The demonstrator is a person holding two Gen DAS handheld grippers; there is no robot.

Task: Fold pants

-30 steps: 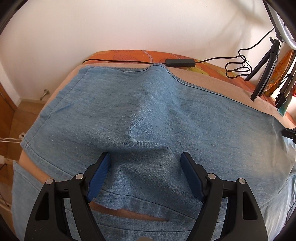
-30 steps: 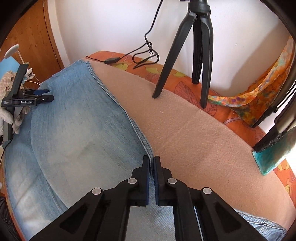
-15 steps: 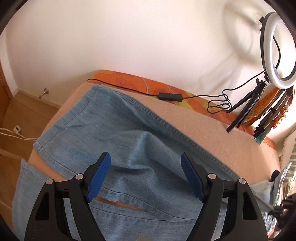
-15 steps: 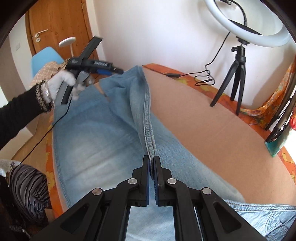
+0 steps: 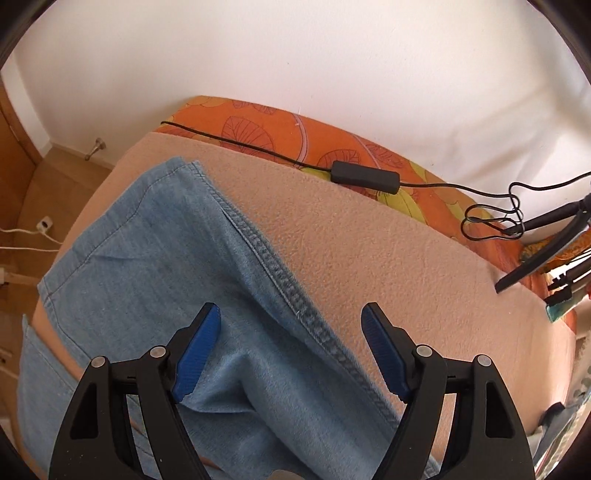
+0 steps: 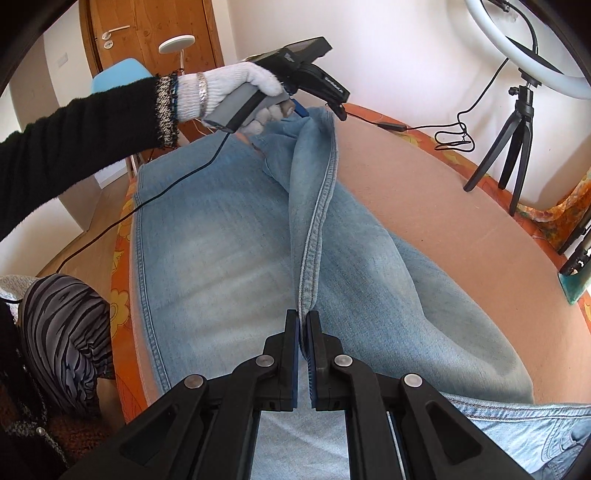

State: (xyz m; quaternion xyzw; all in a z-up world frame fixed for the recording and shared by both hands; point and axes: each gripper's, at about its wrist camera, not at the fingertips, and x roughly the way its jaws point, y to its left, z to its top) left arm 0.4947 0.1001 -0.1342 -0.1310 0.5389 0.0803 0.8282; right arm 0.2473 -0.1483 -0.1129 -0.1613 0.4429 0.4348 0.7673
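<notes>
Left wrist view: the left gripper [image 5: 291, 328] is seen with its blue-padded fingers [image 5: 195, 354] spread wide, nothing between them. Below them the blue jeans [image 5: 155, 258] are laid on a peach fleece blanket [image 5: 369, 251] covering a bed with an orange leaf-print sheet [image 5: 280, 125]. One leg's hem lies towards the far left edge; a stitched seam [image 5: 291, 295] runs diagonally beneath the fingers. A black cable with an inline switch box [image 5: 364, 177] is laid along the far edge. A white wall stands behind, with wood floor at left.

Right wrist view: the right gripper [image 6: 303, 328] is seen closed on the seam [image 6: 314, 236] of the jeans [image 6: 221, 258], which is raised as a ridge running away to the left gripper [image 6: 314, 83], held in a white-gloved left hand [image 6: 236, 92]. A ring light [image 6: 524, 48] on a black tripod [image 6: 513, 147] stands at the far right of the bed. A wooden door [image 6: 155, 33] and a blue chair [image 6: 118, 75] are noted behind.
</notes>
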